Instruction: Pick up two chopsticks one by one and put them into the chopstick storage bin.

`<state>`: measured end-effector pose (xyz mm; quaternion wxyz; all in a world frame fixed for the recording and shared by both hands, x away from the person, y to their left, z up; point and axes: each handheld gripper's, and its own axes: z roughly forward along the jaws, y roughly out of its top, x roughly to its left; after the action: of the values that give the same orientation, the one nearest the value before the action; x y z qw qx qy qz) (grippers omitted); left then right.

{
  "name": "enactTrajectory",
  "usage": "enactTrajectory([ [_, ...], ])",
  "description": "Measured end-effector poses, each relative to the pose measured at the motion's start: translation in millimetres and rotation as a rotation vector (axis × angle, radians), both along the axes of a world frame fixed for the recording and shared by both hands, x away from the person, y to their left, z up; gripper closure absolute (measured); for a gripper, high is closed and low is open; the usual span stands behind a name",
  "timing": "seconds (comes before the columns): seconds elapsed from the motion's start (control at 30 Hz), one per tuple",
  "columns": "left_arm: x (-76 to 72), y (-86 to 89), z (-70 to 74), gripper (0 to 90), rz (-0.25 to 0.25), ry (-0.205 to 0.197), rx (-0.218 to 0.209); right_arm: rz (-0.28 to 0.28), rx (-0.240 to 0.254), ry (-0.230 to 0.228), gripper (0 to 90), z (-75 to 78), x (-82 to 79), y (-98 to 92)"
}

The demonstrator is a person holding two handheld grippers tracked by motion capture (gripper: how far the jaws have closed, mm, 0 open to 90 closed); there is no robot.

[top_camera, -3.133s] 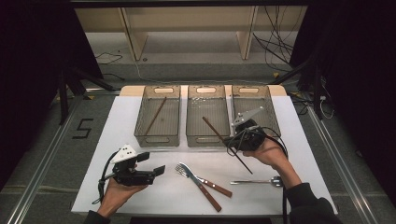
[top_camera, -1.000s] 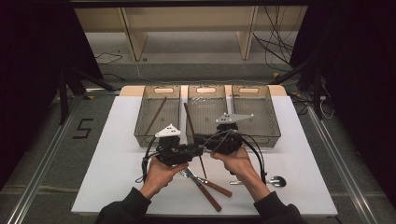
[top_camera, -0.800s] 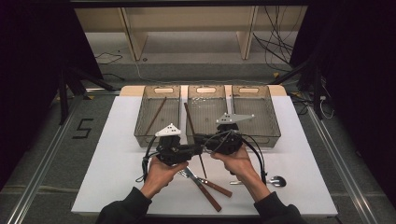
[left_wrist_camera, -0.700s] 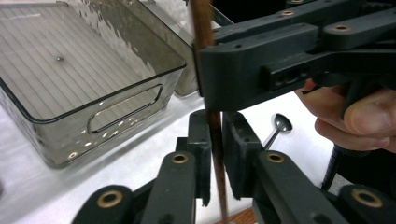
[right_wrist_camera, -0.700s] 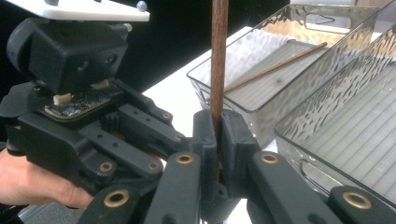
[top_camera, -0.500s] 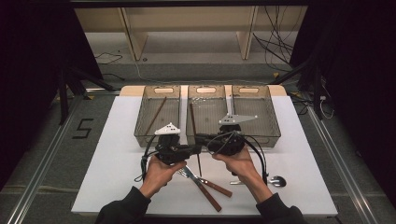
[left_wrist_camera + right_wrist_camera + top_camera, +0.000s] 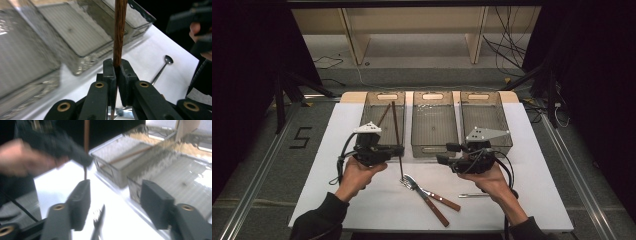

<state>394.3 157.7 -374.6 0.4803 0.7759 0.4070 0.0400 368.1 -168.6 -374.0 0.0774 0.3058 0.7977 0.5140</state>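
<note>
Between the left tongs (image 7: 116, 75), a clamped chopstick (image 7: 119, 32).

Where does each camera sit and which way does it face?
High view: above the person's side, facing forward and down on the table and three bins; both forearms, left gripper and right gripper show.
Left gripper view: on the left gripper, looking along jaws shut on a chopstick; the other hand shows.
Right gripper view: on the right gripper, jaws open, facing the left hand.
Shared: chopstick, bins.
</note>
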Motion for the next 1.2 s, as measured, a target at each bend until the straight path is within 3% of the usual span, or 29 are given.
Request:
enactTrajectory([
  [0.23, 14.0, 25.9, 21.4, 84.5, 0.037, -0.012, 0.013, -0.003, -0.071, 0.001, 33.0, -15.5, -9.3, -10.4],
  [0.77, 51.4, 51.9, 55.3, 84.4, 0.087, -0.012, 0.090, -0.046, -0.069, 0.001, 28.3, -31.9, -25.5, -29.3],
  [1.0, 69.5, 57.7, 62.8, 84.4, 0.110, -0.013, 0.116, -0.053, -0.073, 0.000, 27.4, -34.8, -30.5, -34.2],
  [1.2, 86.6, 60.1, 58.8, 84.4, 0.138, -0.005, 0.146, -0.054, -0.068, -0.004, 25.6, -35.8, -35.5, -36.0],
])
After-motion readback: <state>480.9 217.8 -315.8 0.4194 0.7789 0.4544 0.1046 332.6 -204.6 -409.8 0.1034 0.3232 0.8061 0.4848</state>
